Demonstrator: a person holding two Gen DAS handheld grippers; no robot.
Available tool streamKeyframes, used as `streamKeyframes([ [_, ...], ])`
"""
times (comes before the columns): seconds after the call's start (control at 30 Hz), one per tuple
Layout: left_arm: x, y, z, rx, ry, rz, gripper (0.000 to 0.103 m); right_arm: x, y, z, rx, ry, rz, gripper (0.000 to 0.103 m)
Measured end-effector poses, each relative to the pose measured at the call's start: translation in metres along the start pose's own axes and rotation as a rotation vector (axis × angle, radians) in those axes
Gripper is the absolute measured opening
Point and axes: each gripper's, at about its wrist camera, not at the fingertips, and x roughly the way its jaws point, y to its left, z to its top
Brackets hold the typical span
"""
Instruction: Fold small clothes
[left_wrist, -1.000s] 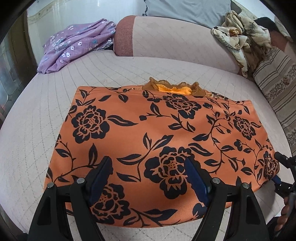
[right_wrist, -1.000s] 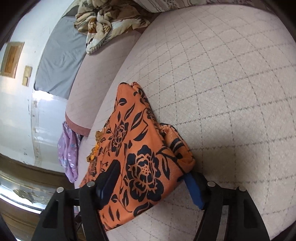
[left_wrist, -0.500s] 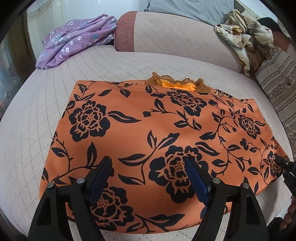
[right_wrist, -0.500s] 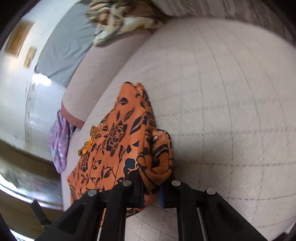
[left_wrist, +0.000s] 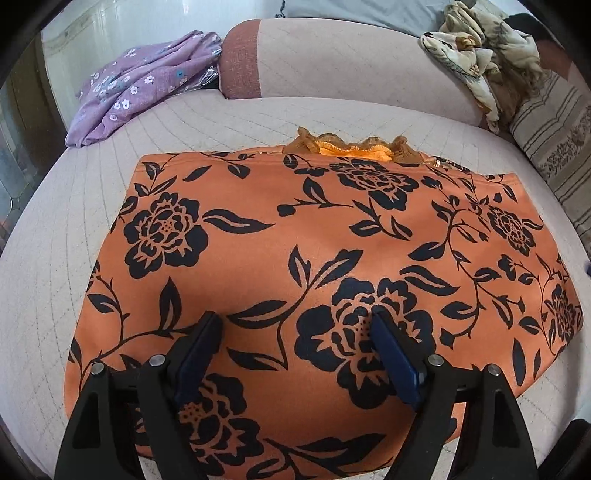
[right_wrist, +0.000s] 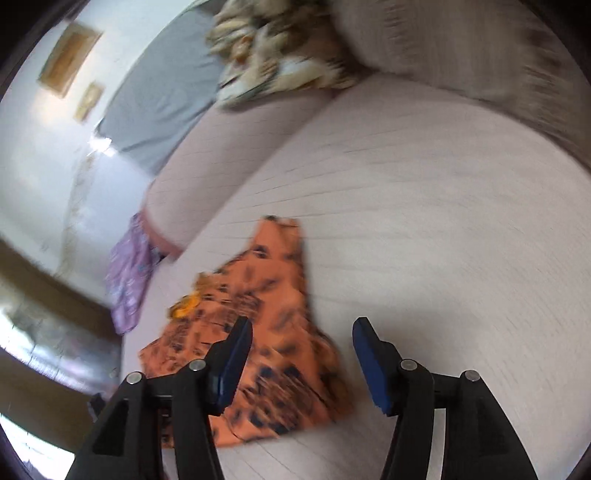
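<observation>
The orange floral garment (left_wrist: 314, 236) is lying smooth with a faint satin sheen — thin cloth, its neckline frilled in lace. The sofa seat (left_wrist: 48, 258) is showing a matt, quilted weave. The left gripper (left_wrist: 295, 328) is looking like matt black plastic with shiny metal rivets — its pads (left_wrist: 391, 358) dull blue.

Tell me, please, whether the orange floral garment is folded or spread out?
Folded: the orange floral garment lies flat, its frilly trim peeking from beneath the far edge.
</observation>
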Motion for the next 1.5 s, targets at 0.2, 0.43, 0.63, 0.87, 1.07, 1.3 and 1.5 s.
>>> streamKeyframes([
  [0.2,-0.001,0.000,0.000,0.016,0.002,-0.001,0.086,0.099,0.023,0.062,-0.127,0.176,-0.012,0.060],
  [0.43,0.003,0.002,0.000,0.026,-0.003,-0.014,0.090,0.163,0.037,0.085,-0.167,0.267,-0.069,0.012],
  [0.63,0.004,0.001,0.005,0.022,0.008,-0.020,0.092,0.153,0.016,0.084,-0.051,0.163,-0.093,0.020],
  [0.87,-0.024,0.037,0.001,-0.070,-0.017,-0.034,0.092,0.090,0.054,0.066,-0.119,0.032,-0.127,0.037],
  [1.07,-0.023,0.068,-0.016,-0.127,0.045,-0.018,0.092,0.085,0.081,0.001,-0.191,0.212,0.101,0.070],
  [1.3,-0.050,0.098,-0.012,-0.148,-0.039,0.008,0.092,0.074,0.062,-0.013,-0.128,0.171,0.013,0.061],
  [1.5,-0.034,0.125,-0.029,-0.197,0.066,0.079,0.092,0.096,0.063,-0.035,-0.144,0.238,0.004,0.075],
])
